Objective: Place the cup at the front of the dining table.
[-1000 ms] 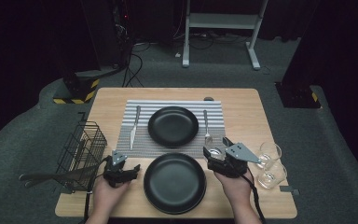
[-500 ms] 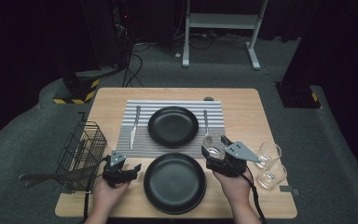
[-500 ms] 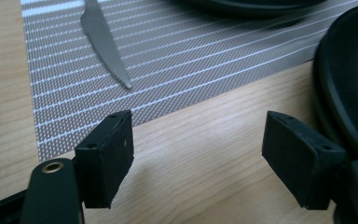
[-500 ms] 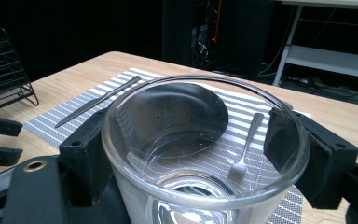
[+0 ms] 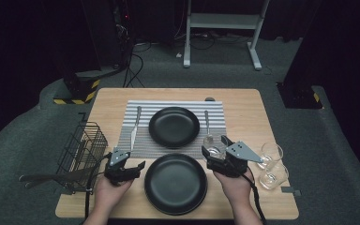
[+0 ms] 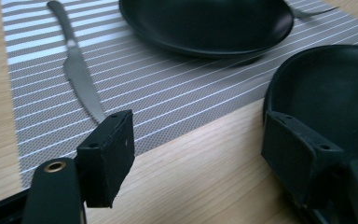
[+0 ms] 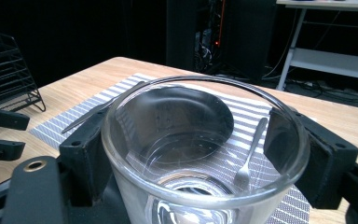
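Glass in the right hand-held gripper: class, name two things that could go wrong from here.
1. The glass is smooth and clamped by its sides in the right hand-held gripper; it might slip and break.
2. It hangs just above the fork and near plate, so lowering it carelessly could strike either.

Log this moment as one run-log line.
right gripper: shut on clear drinking glass | left gripper: open, empty, beside near black round plate
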{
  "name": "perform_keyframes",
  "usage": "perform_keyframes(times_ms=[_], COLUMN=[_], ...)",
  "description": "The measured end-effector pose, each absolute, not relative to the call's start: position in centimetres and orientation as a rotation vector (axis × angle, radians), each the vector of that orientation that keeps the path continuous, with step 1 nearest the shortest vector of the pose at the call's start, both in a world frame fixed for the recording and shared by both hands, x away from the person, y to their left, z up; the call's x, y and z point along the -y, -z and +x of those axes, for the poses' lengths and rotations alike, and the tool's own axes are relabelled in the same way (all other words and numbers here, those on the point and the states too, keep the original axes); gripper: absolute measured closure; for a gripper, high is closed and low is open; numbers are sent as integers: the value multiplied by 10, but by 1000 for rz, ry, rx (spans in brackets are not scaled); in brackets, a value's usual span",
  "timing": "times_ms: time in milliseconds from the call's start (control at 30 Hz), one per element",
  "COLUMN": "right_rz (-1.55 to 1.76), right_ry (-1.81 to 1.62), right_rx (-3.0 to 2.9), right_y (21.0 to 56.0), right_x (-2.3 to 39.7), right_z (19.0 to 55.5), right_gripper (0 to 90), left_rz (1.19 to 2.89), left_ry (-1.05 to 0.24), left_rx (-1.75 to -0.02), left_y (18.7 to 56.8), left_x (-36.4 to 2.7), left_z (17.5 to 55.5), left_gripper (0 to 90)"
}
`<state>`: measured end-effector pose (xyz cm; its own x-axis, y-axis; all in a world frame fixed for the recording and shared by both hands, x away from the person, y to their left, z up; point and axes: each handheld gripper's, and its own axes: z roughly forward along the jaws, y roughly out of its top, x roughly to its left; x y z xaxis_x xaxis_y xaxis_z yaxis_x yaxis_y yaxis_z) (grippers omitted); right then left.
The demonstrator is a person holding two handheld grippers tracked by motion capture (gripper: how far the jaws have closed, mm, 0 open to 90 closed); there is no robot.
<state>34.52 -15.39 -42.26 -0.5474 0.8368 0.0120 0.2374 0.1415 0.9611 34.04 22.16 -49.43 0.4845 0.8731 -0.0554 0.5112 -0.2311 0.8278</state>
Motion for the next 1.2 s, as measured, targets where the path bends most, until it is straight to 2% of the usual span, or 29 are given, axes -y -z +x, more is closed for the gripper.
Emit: perform_keyframes(times_ms=[1200], right_rz=[959], right_ry=[-1438], right_rx=[-1899], right_y=[403], right_x=[130], right_z=[352], right_gripper=[188], left_rz=[1868], left_ry=[-507], left_rx=[-1048], left_y=[477], left_x=[-209], left_z=[332], left_gripper=[217])
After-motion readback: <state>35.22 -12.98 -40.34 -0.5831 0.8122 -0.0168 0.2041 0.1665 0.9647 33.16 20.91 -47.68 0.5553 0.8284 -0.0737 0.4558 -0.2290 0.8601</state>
